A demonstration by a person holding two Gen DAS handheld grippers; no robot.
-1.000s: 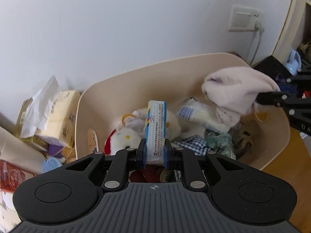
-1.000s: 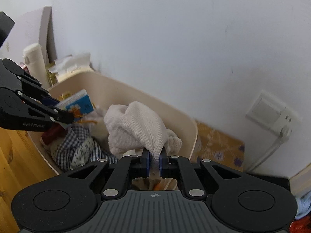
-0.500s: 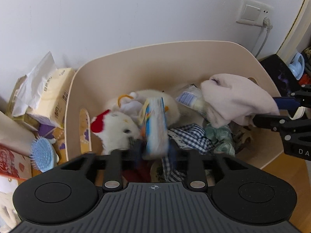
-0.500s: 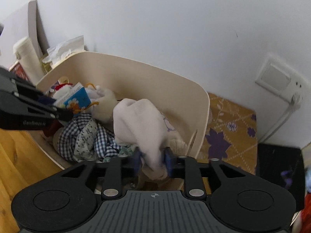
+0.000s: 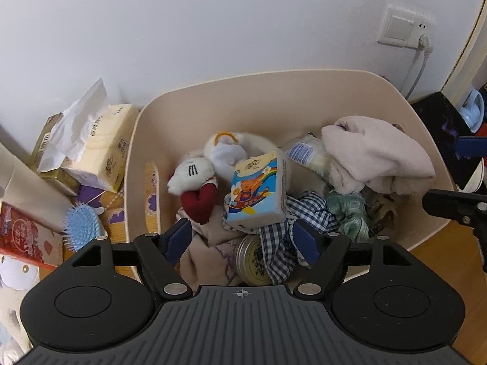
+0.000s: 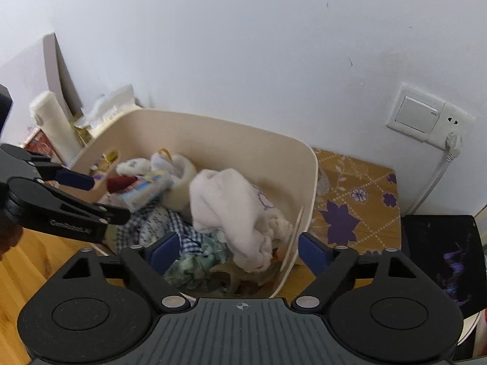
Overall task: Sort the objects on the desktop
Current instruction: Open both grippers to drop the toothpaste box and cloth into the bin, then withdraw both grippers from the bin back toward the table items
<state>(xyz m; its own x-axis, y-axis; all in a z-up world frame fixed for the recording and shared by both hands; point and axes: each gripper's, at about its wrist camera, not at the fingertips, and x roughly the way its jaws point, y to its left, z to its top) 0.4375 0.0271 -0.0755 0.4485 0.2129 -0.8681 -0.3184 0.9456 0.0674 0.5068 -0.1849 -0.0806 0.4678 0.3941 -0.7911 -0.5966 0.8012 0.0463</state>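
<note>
Over the cream bin (image 5: 304, 91), both tools have just let go: the left gripper (image 5: 243, 238) has been opening its jaws and now stands wide with nothing between them, and the tissue pack (image 5: 257, 191) it carried a second ago lies flat on the heap at about 12 o'clock from its tips. The right gripper (image 6: 236, 251) has likewise been spreading and now stands wide and empty, and the pale towel (image 6: 231, 210) it pinched has slumped onto the pile at 12 o'clock from it, near the bin's right wall. Both items look delivered, so the hands are likely free for the next pieces. The pack is a glossy, soft-cornered block printed with a cartoon plane; the towel is fluffy and crumpled; the bin is smooth plastic with rounded corners; the checked cloth (image 5: 283, 237) beneath is thin and rumpled.
</note>
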